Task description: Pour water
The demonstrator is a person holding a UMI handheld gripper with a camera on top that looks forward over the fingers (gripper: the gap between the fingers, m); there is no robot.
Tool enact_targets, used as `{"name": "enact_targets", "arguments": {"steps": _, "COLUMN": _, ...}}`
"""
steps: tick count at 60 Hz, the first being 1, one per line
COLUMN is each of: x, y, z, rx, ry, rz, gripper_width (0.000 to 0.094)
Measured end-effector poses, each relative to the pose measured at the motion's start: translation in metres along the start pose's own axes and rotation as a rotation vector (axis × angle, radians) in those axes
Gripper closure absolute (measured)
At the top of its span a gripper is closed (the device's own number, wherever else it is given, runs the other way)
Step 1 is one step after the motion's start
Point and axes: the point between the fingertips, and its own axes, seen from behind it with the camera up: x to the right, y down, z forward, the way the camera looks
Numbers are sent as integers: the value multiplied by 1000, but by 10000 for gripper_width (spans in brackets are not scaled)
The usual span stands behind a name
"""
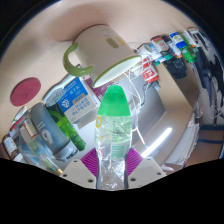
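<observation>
While the pour looks under way, 1 clear bottle [114, 150] with a green cap [117, 100] sits clamped between the jaws of the gripper [113, 166], both pads pressing its sides. Bottle and view are strongly tilted, cap toward the white mug [100, 45] beyond on the table [40, 60]. No water stream is visible; emptying and righting appear to remain.

A clear plastic water bottle [115, 140] with a green cap is held between the tool's [108, 168] two purple pads [90, 162], which press on its sides. The view is rolled, so the bottle's tilt is unclear. Its capped top points toward a white mug [98, 48] with a green rim, just beyond it.
</observation>
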Motion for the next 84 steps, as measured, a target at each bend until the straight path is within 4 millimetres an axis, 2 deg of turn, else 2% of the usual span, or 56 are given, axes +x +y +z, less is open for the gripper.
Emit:
{"name": "enact_targets", "arguments": {"steps": 10, "x": -4, "y": 0, "z": 1, "rx": -6, "ry": -12, "rz": 36, "gripper_width": 627}}
{"name": "enact_targets", "arguments": {"steps": 17, "x": -3, "y": 14, "z": 1, "rx": -45, "ry": -16, "rz": 276, "gripper_width": 627}}
{"name": "enact_targets", "arguments": {"steps": 20, "x": -8, "y": 29, "z": 0, "rx": -100, "ry": -26, "rz": 480, "gripper_width": 627}}
{"name": "enact_targets", "arguments": {"steps": 24, "x": -25, "y": 45, "z": -2, "rx": -171, "ry": -64, "rz": 862, "gripper_width": 628}}
{"name": "enact_targets", "arguments": {"steps": 30, "x": -57, "y": 54, "z": -8, "rx": -279, "ry": -106, "rz": 1449, "gripper_width": 627}}
{"name": "enact_targets", "arguments": {"steps": 32, "x": -71, "y": 46, "z": -12, "rx": -305, "ry": -103, "rz": 1654, "gripper_width": 626}}
{"name": "enact_targets", "arguments": {"steps": 35, "x": -83, "y": 37, "z": -12, "rx": -294, "ry": -153, "rz": 1914, "gripper_width": 627}}
{"name": "enact_targets", "arguments": {"steps": 39, "x": -101, "y": 20, "z": -15, "rx": -296, "ry": -178, "rz": 2183, "gripper_width": 627}}
{"name": "enact_targets", "arguments": {"steps": 42, "x": -116, "y": -7, "z": -18, "rx": -301, "ry": -204, "rz": 2348, "gripper_width": 627}}
{"name": "enact_targets", "arguments": {"steps": 43, "x": -120, "y": -1, "z": -17, "rx": -294, "ry": -242, "rz": 2370, "gripper_width": 627}}
{"name": "enact_targets", "arguments": {"steps": 46, "x": -132, "y": -14, "z": -19, "rx": -296, "ry": -246, "rz": 2459, "gripper_width": 626}}
{"name": "enact_targets", "arguments": {"steps": 51, "x": -147, "y": -21, "z": -20, "rx": -298, "ry": -228, "rz": 2519, "gripper_width": 625}}
{"name": "enact_targets", "arguments": {"steps": 56, "x": -151, "y": -40, "z": -19, "rx": -247, "ry": -258, "rz": 2597, "gripper_width": 625}}
{"name": "enact_targets", "arguments": {"steps": 62, "x": -166, "y": -61, "z": -22, "rx": -235, "ry": -301, "rz": 2563, "gripper_width": 621}}
{"name": "enact_targets", "arguments": {"steps": 65, "x": -160, "y": -58, "z": -23, "rx": -200, "ry": -269, "rz": 2519, "gripper_width": 613}}
{"name": "enact_targets", "arguments": {"steps": 72, "x": -159, "y": -58, "z": -27, "rx": -191, "ry": -242, "rz": 2493, "gripper_width": 574}}
{"name": "enact_targets", "arguments": {"steps": 77, "x": -159, "y": -58, "z": -27, "rx": -195, "ry": -232, "rz": 2508, "gripper_width": 513}}
{"name": "enact_targets", "arguments": {"steps": 81, "x": -158, "y": -60, "z": -26, "rx": -180, "ry": -272, "rz": 2504, "gripper_width": 429}}
{"name": "enact_targets", "arguments": {"steps": 84, "x": -165, "y": -66, "z": -29, "rx": -198, "ry": -362, "rz": 2498, "gripper_width": 296}}
